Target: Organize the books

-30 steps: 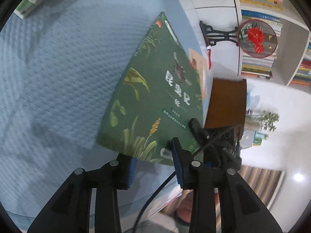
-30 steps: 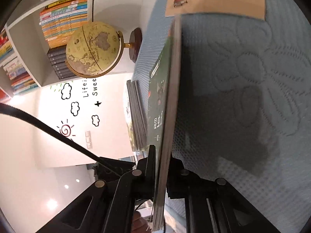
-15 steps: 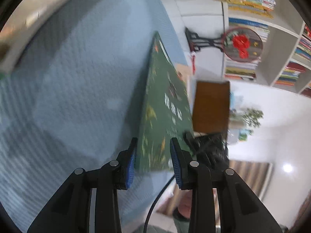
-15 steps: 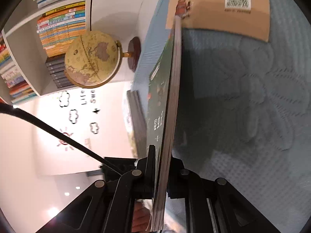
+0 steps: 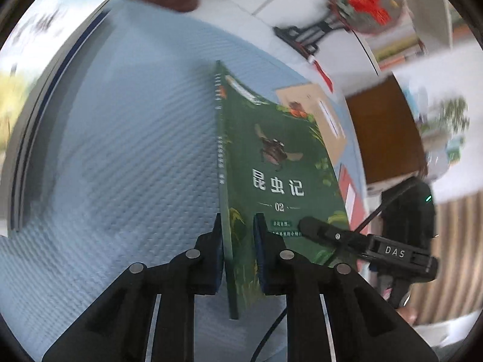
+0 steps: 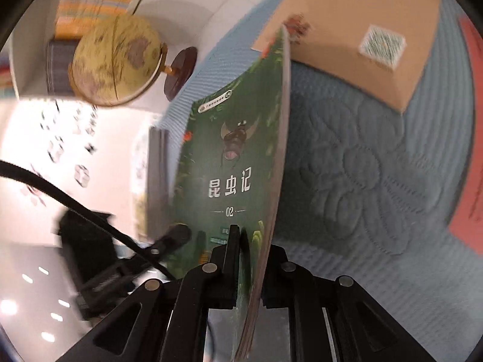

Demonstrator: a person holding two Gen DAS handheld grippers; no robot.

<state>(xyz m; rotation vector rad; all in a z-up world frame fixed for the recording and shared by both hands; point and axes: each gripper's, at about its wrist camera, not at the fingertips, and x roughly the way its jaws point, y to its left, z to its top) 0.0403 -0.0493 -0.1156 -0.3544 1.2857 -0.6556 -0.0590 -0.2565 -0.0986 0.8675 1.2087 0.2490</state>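
A green book [image 5: 271, 166] with a beetle on its cover stands tilted on edge above the blue quilted cloth [image 5: 120, 166]. My left gripper [image 5: 238, 223] is closing on the book's spine corner, and both blue pads sit against it. In the right wrist view the same green book [image 6: 229, 166] shows its cover and page edge. My right gripper [image 6: 252, 238] is shut on the page-edge side. Each gripper appears in the other's view: the right gripper [image 5: 317, 229] touches the cover, and the left gripper [image 6: 178, 232] sits at the cover's lower left.
A tan book [image 6: 362, 15] and a red book [image 6: 471, 166] lie flat on the cloth beyond the green one. A globe [image 6: 117, 60] stands at the table's far edge, with shelves of books behind. A stack of thin books [image 6: 157, 166] lies to the left. A red fan ornament [image 5: 365, 3] stands further back.
My left gripper slid onto the book's spine corner and its jaws narrowed onto it. The book swung, so its cover now faces both cameras more. The right grip stayed the same.
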